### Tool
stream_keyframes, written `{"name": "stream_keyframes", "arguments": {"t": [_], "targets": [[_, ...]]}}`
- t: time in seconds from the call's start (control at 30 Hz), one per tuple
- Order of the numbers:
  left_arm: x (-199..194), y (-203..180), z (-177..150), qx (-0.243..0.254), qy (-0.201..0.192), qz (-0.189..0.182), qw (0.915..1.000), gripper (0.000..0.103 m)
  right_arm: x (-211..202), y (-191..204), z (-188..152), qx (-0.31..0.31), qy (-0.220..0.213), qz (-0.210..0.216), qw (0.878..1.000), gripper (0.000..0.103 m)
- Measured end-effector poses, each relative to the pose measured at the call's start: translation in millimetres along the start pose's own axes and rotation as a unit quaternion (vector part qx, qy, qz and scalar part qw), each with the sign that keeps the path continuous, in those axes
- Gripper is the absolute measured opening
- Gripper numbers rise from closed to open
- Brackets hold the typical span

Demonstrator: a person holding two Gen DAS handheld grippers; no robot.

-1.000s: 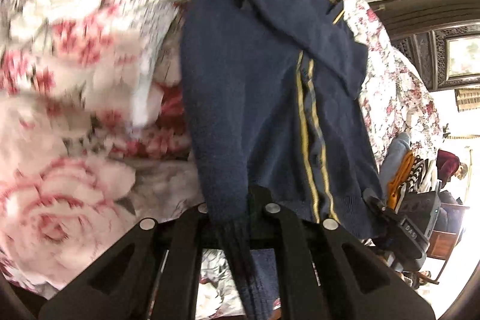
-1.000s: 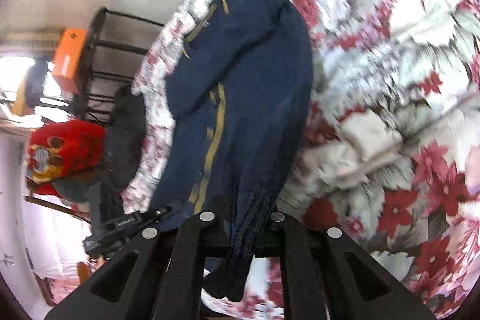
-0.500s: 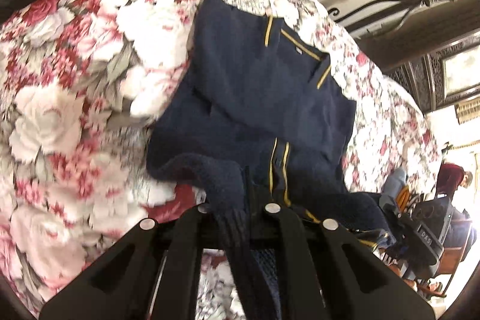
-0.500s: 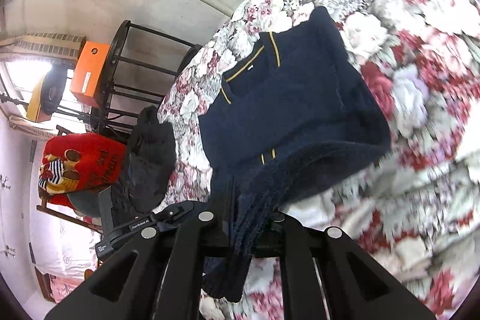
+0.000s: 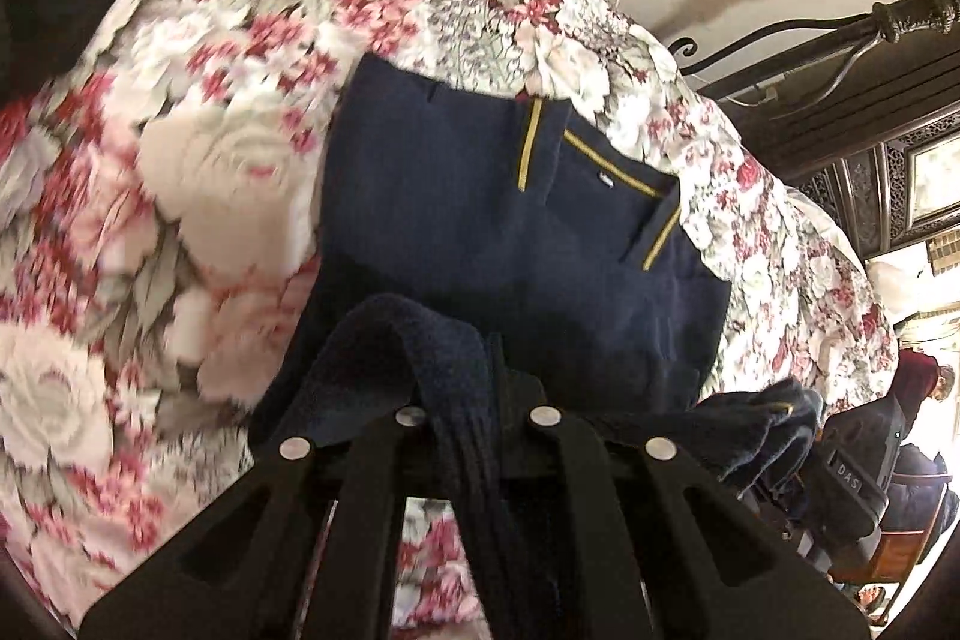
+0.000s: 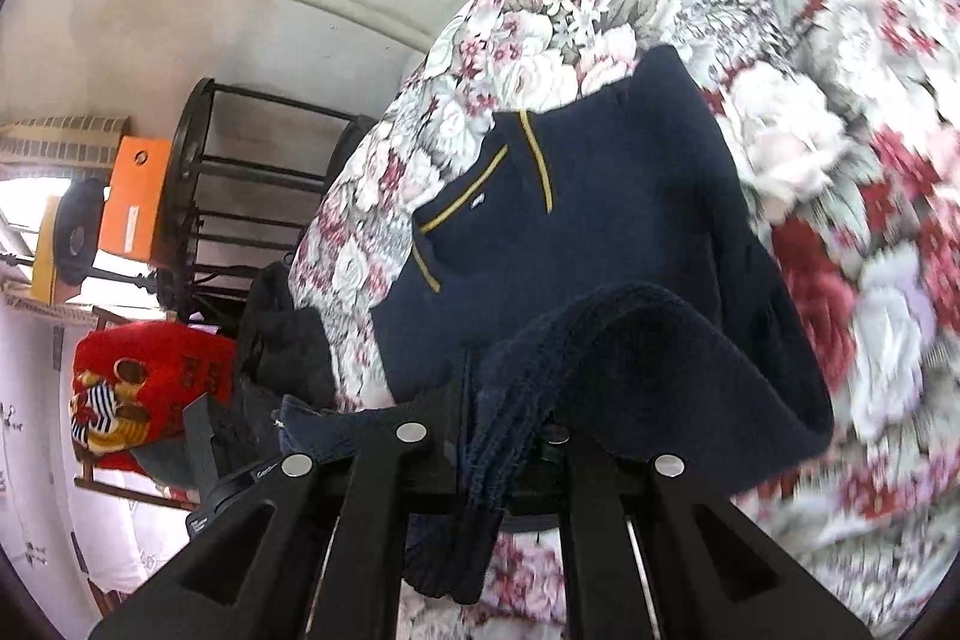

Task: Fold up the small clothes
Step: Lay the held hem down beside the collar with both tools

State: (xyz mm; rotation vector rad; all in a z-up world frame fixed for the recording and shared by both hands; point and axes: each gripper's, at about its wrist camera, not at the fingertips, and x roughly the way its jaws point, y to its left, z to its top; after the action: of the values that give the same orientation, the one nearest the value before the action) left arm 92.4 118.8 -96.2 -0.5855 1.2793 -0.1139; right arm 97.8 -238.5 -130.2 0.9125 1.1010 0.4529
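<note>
A small navy sweater (image 5: 510,232) with a yellow-trimmed collar lies on the floral bedspread (image 5: 198,148). Its collar end rests flat toward the far side. My left gripper (image 5: 480,388) is shut on one corner of the sweater's ribbed hem, which bunches up between its jaws. In the right wrist view the same sweater (image 6: 600,220) shows its collar at the far end, and my right gripper (image 6: 492,430) is shut on the other hem corner. The lifted hem curls over the lower half of the garment. My right gripper (image 5: 852,484) shows at the lower right of the left wrist view.
A dark metal bed frame (image 5: 840,34) and carved wooden furniture (image 5: 900,178) stand beyond the bed on one side. On the other side are a black rack (image 6: 240,196), an orange box (image 6: 132,202), a red printed bundle (image 6: 150,388) and a dark cloth heap (image 6: 282,340). A person (image 5: 918,382) sits far off.
Both grippers have carried the sweater's hem toward the collar. The long stretched body now lies folded short, with the hem curled over the lower half.
</note>
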Motion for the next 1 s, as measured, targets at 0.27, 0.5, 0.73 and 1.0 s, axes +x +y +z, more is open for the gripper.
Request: {"name": "stream_keyframes", "arguments": {"t": [0.27,0.5,0.73,1.0], "targets": [[21,3,28,-0.006,0.003,0.006,1.0,0.004,27,-9,33,0.024,-0.005,0.008,1.0,0.008],[37,6,49,-0.011,0.003,0.008,0.9999,0.004,41,-17,55,0.036,-0.013,0.009,0.999,0.009],[55,8,60,-0.009,0.006,0.018,0.9998,0.009,60,-31,71,0.047,-0.01,0.002,0.999,0.012],[13,-5,69,-0.001,-0.079,0.071,0.9944,0.082,28,-31,80,0.06,-0.058,0.052,0.995,0.068]]}}
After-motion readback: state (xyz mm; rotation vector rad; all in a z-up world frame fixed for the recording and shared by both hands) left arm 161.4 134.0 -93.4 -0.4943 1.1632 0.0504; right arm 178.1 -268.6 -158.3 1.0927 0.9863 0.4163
